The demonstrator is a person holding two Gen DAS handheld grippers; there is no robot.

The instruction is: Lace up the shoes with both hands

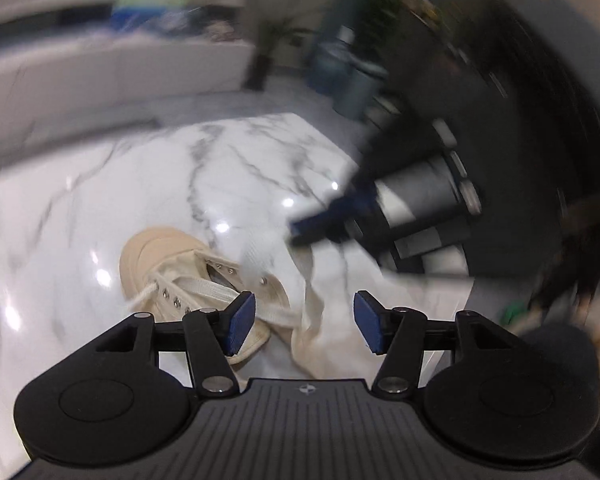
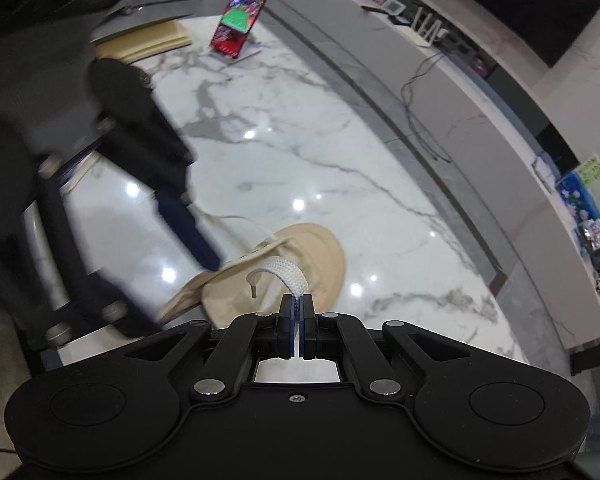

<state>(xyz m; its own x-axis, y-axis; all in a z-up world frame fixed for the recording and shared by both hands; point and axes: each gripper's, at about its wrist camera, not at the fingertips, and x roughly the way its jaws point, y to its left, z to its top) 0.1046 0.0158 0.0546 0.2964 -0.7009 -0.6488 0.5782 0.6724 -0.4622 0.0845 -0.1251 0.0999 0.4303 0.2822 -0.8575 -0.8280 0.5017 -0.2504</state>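
Note:
A cream canvas shoe (image 1: pixel 168 256) lies on the white marble table (image 1: pixel 228 160), toe pointing away, with metal eyelets and a flat white lace (image 1: pixel 208 290) across its tongue. My left gripper (image 1: pixel 305 322) hovers open over the shoe's loose upper, with nothing pressed between its blue pads (image 1: pixel 242 322). Beyond it, blurred, my right gripper (image 1: pixel 296 232) holds a stretch of lace up above the shoe. In the right wrist view the right gripper (image 2: pixel 297 300) is shut on the white lace (image 2: pixel 286 274), which loops up from the shoe (image 2: pixel 320 256) below. The left gripper's blurred fingers (image 2: pixel 196 236) reach toward the shoe.
A phone on a stand (image 2: pixel 240 20) and flat wooden boards (image 2: pixel 148 42) sit at the far end of the table. A grey counter with cables (image 2: pixel 420 80) runs along the table's right side. Potted plants and bins (image 1: pixel 352 80) stand past the far edge.

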